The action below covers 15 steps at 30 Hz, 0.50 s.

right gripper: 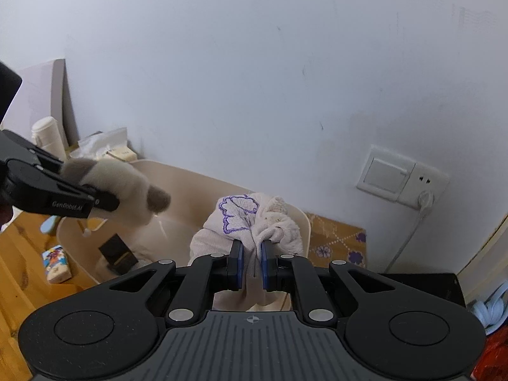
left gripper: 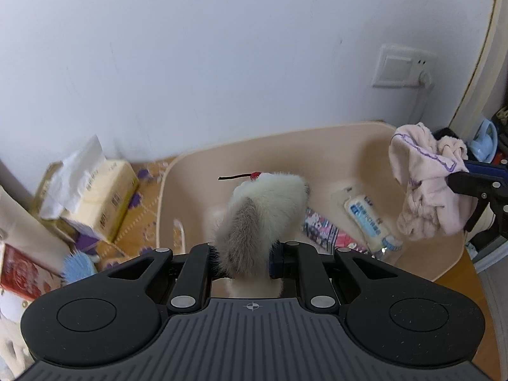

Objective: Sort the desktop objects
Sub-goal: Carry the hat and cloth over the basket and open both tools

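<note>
L gripper (left gripper: 244,262) clamps a furry plush toy (left gripper: 263,209), hanging it over the beige bin (left gripper: 317,139) just ahead, prob. for a drop w/ the other items. R gripper (right gripper: 250,265) pinches a bunched pink cloth (right gripper: 250,222) above the bin's rim, same reason.
</note>
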Motion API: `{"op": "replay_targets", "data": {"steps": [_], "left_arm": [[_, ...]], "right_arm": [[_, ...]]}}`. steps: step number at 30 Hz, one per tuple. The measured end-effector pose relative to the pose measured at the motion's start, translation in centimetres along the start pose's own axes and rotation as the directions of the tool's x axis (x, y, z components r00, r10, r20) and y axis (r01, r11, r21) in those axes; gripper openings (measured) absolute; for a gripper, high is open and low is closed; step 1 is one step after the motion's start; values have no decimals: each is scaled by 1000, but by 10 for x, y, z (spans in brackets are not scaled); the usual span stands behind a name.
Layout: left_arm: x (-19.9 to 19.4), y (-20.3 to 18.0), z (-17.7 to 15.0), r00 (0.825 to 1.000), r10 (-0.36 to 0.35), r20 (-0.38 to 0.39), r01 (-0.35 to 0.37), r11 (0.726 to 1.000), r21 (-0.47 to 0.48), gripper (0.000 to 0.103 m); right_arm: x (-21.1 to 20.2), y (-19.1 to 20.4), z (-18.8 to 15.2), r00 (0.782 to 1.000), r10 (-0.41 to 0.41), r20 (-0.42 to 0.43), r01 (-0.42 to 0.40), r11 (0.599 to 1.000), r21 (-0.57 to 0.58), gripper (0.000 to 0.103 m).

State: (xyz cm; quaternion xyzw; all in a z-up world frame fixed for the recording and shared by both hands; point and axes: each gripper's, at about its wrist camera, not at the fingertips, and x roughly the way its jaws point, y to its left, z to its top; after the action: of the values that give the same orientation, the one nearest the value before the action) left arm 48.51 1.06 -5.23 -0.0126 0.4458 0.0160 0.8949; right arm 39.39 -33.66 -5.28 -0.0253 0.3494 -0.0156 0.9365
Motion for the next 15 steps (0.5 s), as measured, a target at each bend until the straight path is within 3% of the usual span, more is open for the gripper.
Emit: {"op": "replay_targets", "data": {"steps": [11,14,15], "left_arm": [[31,-8,-3,995,8,-99,-8,1000,5,16],[29,-10,-4,996,12,-87,-11,1000,12,31],[29,-10,-4,996,14,-85,-13,1000,13,39]], "right_arm": [[39,-3,-11,995,12,-99,-9,999,33,12],[41,0,-14,992,22,-121,-17,999,43,16],[41,0,-15,992,27,-123,-21,999,49,25]]}}
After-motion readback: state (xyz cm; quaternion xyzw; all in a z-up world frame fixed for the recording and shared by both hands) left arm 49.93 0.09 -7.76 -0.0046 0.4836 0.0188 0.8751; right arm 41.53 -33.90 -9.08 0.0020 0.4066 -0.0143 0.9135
